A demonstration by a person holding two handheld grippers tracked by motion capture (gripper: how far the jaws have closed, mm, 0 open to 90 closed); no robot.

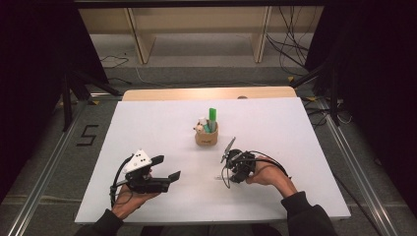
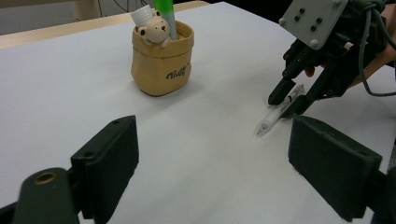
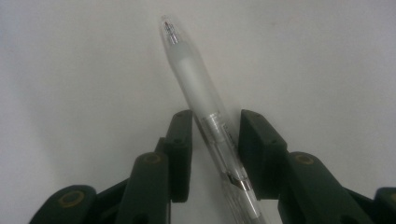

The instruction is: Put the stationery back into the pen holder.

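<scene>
The pen is a clear plastic one with a frosted, whitish grip sleeve, a see-through barrel showing a thin refill, a small metal tip and a silver band farther back. It lies flat on the white table, near the beige pouch-shaped pen holder and on the person's side of it, to the holder's right.

The right gripper points down over the pen with its 2 jaws on either side of the barrel, narrowly apart. The pen crosses the gap at a slant and seems to touch both pads, but I cannot tell whether they press on it.

The left gripper rests on the table left of the holder, jaws wide apart with nothing between them.

The right gripper view gives the pen's tip and band close up. The left gripper view shows the holder's printed word, the bear figure on its rim, and a green marker standing inside. From the high view the pen is a faint streak below the right gripper.
</scene>
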